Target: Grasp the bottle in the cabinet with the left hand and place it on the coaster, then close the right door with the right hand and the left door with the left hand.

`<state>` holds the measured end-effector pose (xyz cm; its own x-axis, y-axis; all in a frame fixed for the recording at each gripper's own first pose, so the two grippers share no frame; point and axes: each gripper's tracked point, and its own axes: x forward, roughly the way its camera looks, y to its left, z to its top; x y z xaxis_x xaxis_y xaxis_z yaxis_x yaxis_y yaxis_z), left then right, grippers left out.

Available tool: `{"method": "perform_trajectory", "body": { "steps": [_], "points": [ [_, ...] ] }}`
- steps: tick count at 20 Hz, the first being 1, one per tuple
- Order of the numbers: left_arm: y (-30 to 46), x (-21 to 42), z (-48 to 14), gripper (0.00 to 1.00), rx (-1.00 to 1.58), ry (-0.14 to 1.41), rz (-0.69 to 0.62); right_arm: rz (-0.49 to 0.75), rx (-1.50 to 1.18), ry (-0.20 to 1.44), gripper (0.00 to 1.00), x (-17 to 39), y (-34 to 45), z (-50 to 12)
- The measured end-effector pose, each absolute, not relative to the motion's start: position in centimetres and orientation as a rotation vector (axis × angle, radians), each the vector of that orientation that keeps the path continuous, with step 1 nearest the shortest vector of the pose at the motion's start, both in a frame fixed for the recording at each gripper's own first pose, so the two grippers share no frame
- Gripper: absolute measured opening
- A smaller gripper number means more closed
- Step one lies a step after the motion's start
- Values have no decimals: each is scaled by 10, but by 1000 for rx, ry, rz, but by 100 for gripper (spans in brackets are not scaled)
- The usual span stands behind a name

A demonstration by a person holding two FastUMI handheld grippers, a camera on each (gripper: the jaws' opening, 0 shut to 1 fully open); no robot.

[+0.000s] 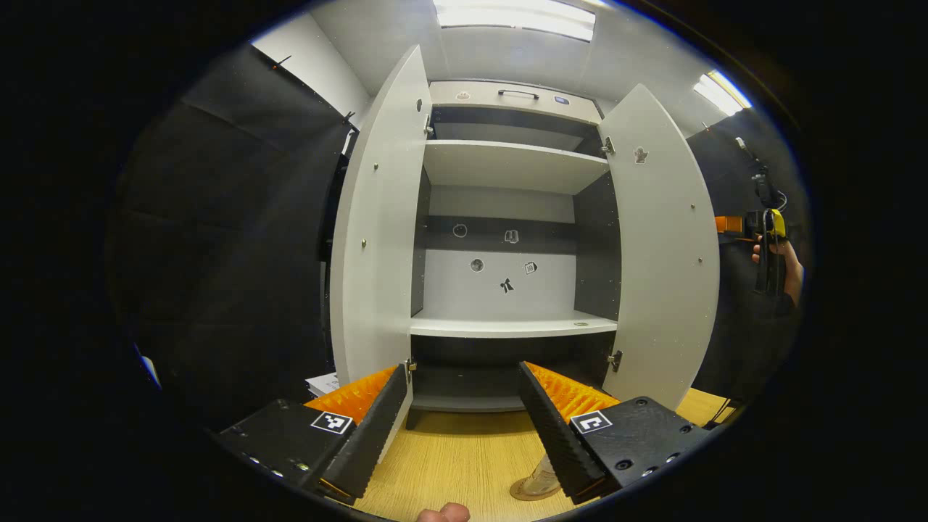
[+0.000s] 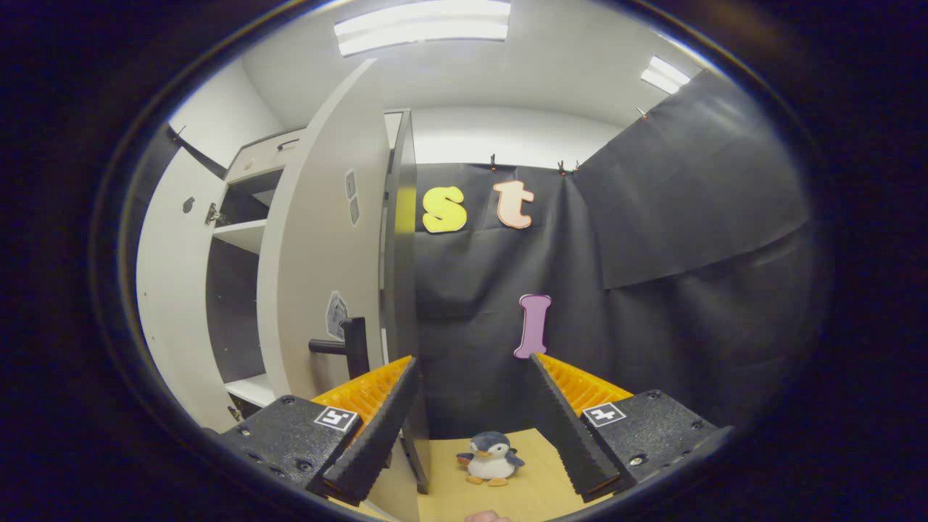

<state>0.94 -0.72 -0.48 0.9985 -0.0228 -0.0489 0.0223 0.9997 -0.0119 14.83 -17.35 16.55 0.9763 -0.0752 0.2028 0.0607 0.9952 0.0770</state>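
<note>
The white cabinet stands with both doors wide open and bare shelves. Its left door and right door flank the opening. My left gripper is open in front of the lower shelf, holding nothing. Low down, a pale bottle stands on a round brown coaster, partly hidden behind my right-hand finger. The right gripper shows farther off, beyond the right door, held by a hand. In the right gripper view my right gripper is open beside the right door, near its black handle.
The cabinet stands on a wooden table. A small penguin plush sits on the table by the right door's edge. Some white papers lie left of the cabinet's base. Black cloth walls close in both sides.
</note>
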Motion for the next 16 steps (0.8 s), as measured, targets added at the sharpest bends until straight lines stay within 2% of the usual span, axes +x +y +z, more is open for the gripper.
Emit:
{"method": "perform_trajectory", "body": {
  "steps": [1, 2, 4, 5, 7, 16],
  "points": [
    [-7, 12, -6, 93, -15, 53, -22, -66, 81, -215, 98, 148, -171, 167],
    [-7, 12, -8, 93, -17, 60, -23, -64, 83, -209, 92, 148, -168, 165],
    [-7, 13, -9, 93, -24, 60, -27, -65, 71, -213, 90, 147, -161, 166],
    [-8, 13, -9, 93, -26, 59, -30, -69, 51, -217, 96, 146, -158, 166],
    [-6, 14, -9, 93, -16, 57, -30, -71, 1, -205, 96, 143, -148, 157],
    [-7, 1, -2, 93, 13, 53, -39, 113, 44, -200, 96, 152, -52, 146]
  ]
}}
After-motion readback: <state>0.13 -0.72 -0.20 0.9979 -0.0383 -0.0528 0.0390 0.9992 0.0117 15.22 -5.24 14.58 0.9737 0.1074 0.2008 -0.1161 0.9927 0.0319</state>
